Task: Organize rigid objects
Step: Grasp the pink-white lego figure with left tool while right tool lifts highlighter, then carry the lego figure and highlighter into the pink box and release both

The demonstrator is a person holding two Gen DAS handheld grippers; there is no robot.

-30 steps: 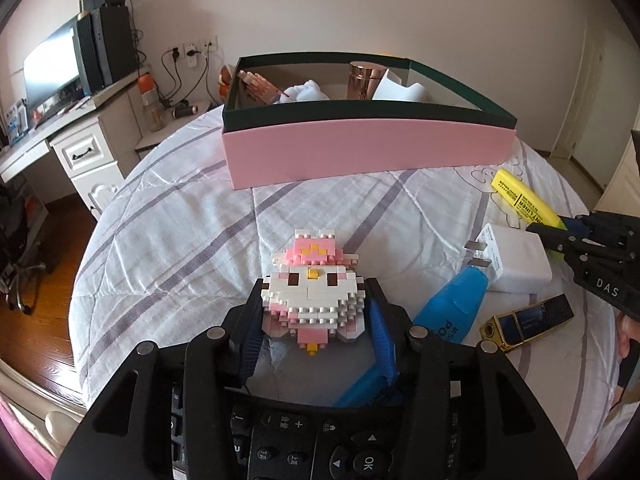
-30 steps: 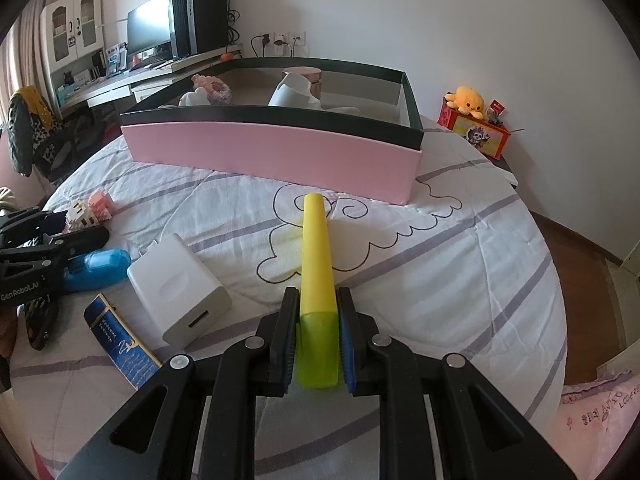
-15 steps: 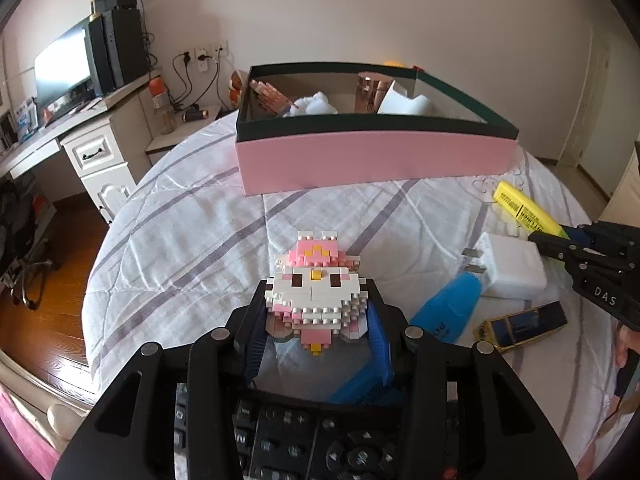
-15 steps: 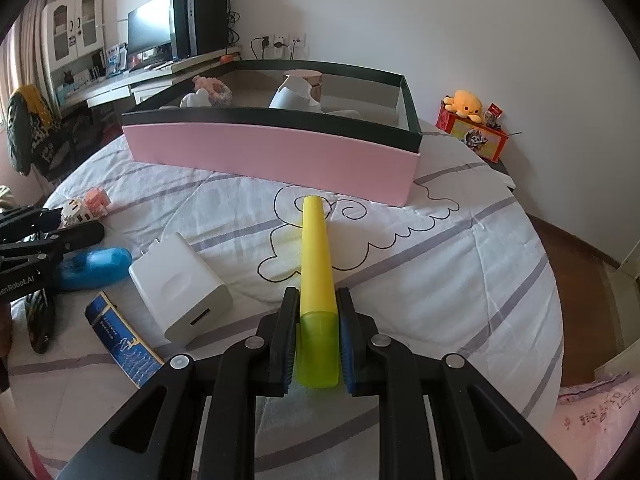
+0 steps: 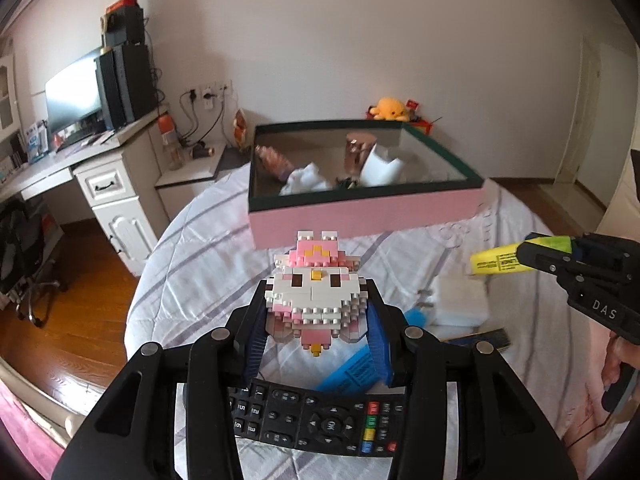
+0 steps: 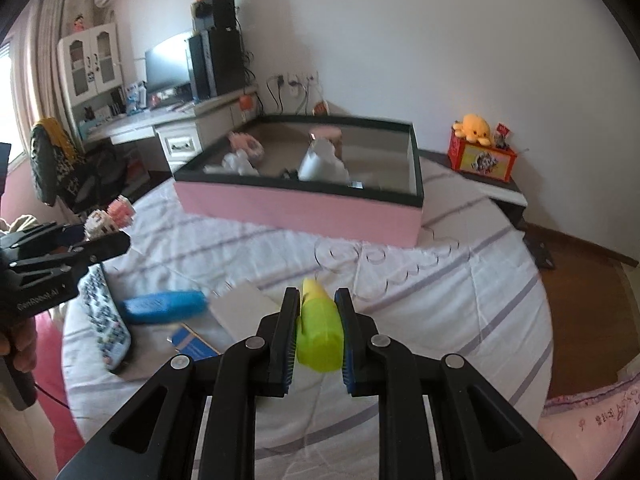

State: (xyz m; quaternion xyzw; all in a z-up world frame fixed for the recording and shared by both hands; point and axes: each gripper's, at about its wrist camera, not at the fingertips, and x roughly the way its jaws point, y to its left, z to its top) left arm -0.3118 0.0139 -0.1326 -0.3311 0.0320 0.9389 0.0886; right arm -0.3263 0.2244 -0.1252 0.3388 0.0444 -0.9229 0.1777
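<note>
Two toys held up off bed: left gripper (image 5: 316, 316) squeezes pink-white brick cat (image 5: 316, 292); right gripper (image 6: 318, 336) squeezes yellow marker pen (image 6: 318, 330); few things already in pink cardboard box (image 5: 360, 210); remote (image 5: 320, 420), blue tube (image 6: 162, 306), white charger (image 5: 460, 300) left.

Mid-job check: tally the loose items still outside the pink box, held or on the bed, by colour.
Yellow: 1, highlighter, in the right hand-held gripper
Pink-white: 1, brick toy, in the left hand-held gripper
Blue: 2, tube, flat pack
White: 1, charger
Black: 1, remote
Total: 6
</note>
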